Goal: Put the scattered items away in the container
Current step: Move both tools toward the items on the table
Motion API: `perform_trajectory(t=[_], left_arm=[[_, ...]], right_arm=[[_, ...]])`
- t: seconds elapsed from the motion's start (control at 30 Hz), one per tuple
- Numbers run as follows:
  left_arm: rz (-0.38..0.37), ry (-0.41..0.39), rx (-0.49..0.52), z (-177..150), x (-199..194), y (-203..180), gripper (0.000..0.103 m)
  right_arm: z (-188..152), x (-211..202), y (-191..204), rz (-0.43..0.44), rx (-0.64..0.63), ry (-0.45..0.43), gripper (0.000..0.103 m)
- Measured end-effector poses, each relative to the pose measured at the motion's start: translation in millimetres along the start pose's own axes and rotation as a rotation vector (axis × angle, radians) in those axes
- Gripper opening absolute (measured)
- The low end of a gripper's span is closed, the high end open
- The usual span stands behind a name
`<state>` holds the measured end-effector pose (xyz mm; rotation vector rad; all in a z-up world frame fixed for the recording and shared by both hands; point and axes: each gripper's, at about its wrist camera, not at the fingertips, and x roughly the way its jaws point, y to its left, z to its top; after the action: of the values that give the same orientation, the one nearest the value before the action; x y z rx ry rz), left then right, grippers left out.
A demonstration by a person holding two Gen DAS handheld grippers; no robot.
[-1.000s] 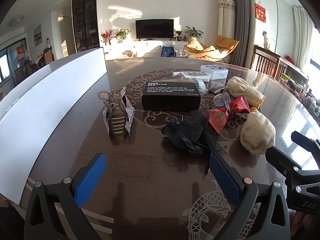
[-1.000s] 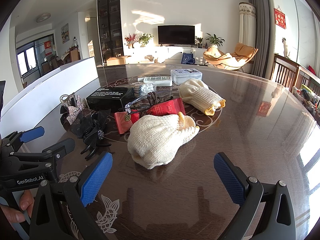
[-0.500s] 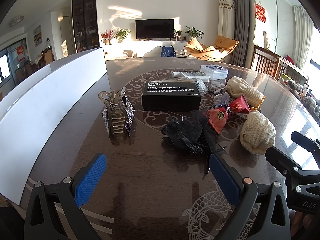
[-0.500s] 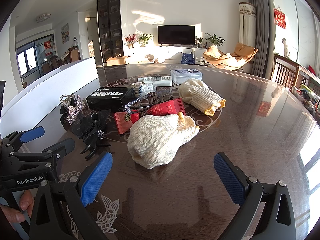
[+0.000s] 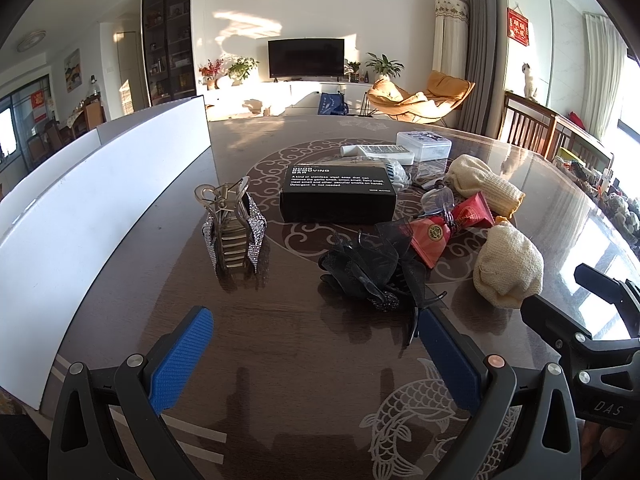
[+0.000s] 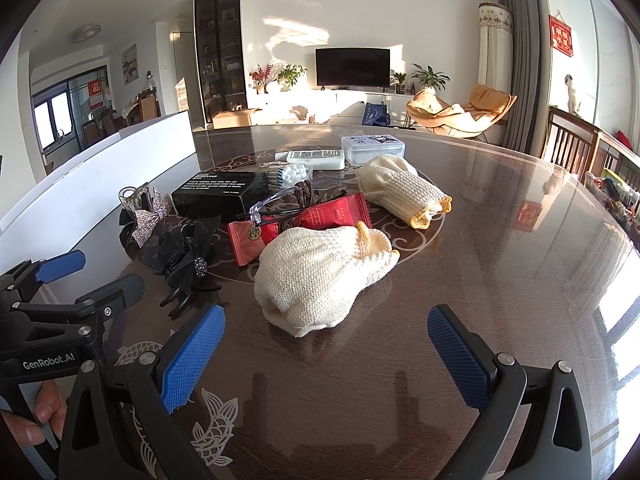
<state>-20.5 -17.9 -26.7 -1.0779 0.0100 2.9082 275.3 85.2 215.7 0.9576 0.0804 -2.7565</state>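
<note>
Scattered items lie on a dark wooden table (image 5: 280, 340). A rhinestone hair claw (image 5: 232, 232) stands left of a black box (image 5: 338, 194). A black lace hair clip (image 5: 372, 270), red packets (image 5: 430, 236) and two cream knitted pouches (image 5: 508, 268) (image 5: 482, 184) lie to the right. A long white container wall (image 5: 100, 200) runs along the left. My left gripper (image 5: 316, 356) is open just short of the black clip. My right gripper (image 6: 324, 354) is open, close in front of the near cream pouch (image 6: 316, 276). Neither holds anything.
Clear glasses (image 6: 292, 200), a remote (image 6: 316, 158), a cotton swab bundle (image 6: 288, 172) and a clear plastic box (image 6: 374, 148) lie at the back. A hand (image 6: 28, 416) holds the left gripper's handle. Chairs (image 5: 532, 128) stand beyond the table's right edge.
</note>
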Motion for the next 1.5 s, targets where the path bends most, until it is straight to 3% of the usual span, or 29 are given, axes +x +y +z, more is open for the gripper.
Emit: perform_trajectory(t=[0.27, 0.7, 1.5], left_arm=[[-0.008, -0.04, 0.047, 3, -19, -3, 0.103], [-0.03, -0.06, 0.035, 1, -37, 3, 0.103], [-0.022, -0.06, 0.037, 3, -34, 0, 0.103]], right_arm=[[1, 7, -3, -0.007, 0.018, 0.049, 0.102], [2, 15, -6, -0.004, 0.041, 0.096, 0.102], [3, 13, -8, 0.01, 0.058, 0.085, 0.102]])
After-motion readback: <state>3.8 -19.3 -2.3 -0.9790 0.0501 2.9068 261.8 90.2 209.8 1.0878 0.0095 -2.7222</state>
